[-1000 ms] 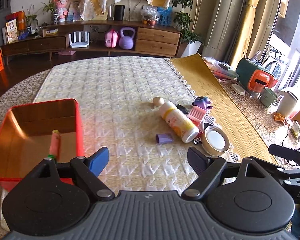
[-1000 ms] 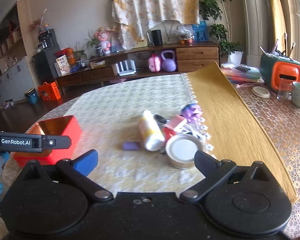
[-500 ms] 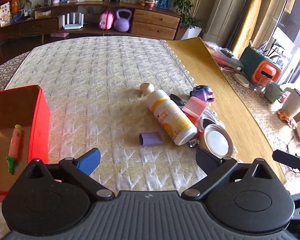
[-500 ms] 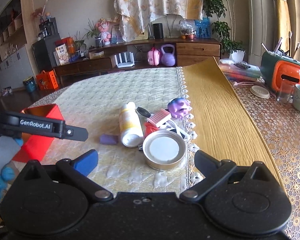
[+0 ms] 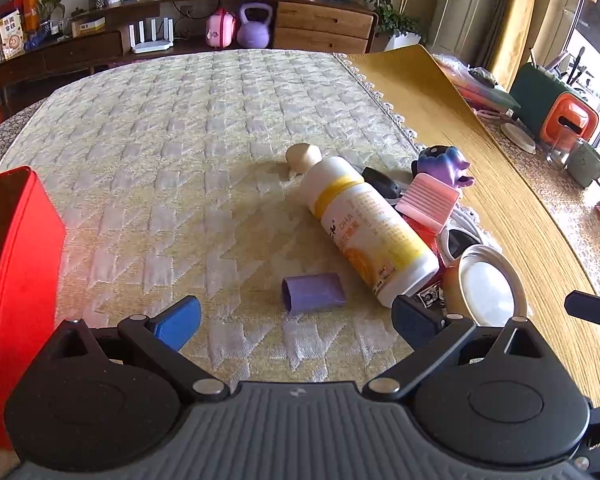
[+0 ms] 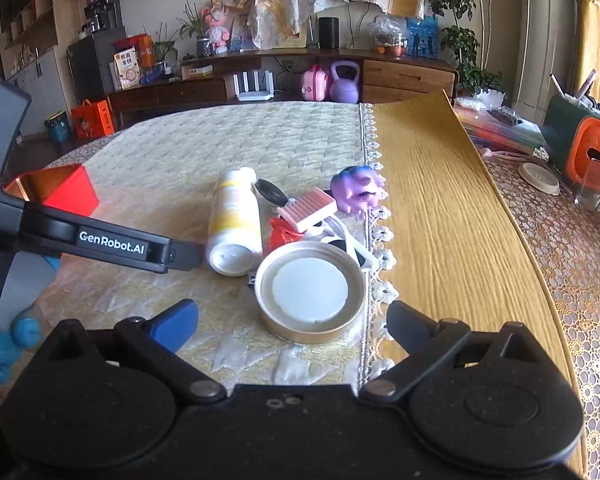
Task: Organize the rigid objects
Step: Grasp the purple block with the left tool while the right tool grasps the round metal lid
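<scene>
A small purple block (image 5: 314, 292) lies on the quilted mat, just ahead of my open, empty left gripper (image 5: 296, 320). A white and yellow bottle (image 5: 366, 230) lies on its side to its right, also in the right wrist view (image 6: 234, 222). A round tin lid (image 6: 310, 290) sits directly ahead of my open, empty right gripper (image 6: 292, 322), and shows in the left view (image 5: 488, 284). A pink comb (image 6: 308, 208), a purple toy (image 6: 356, 190) and a beige knob (image 5: 303, 156) lie behind. The red box (image 5: 20, 264) stands at left.
The left gripper's arm (image 6: 100, 240) crosses the left of the right wrist view. A yellow runner (image 6: 440, 208) covers the table's right half. An orange and green appliance (image 5: 556, 108), a mug (image 5: 586, 162) and a glass (image 6: 594, 186) stand at far right.
My left gripper has moved right, away from the red box, and lower toward the purple block. My right gripper has moved closer to the tin lid. Both stay open.
</scene>
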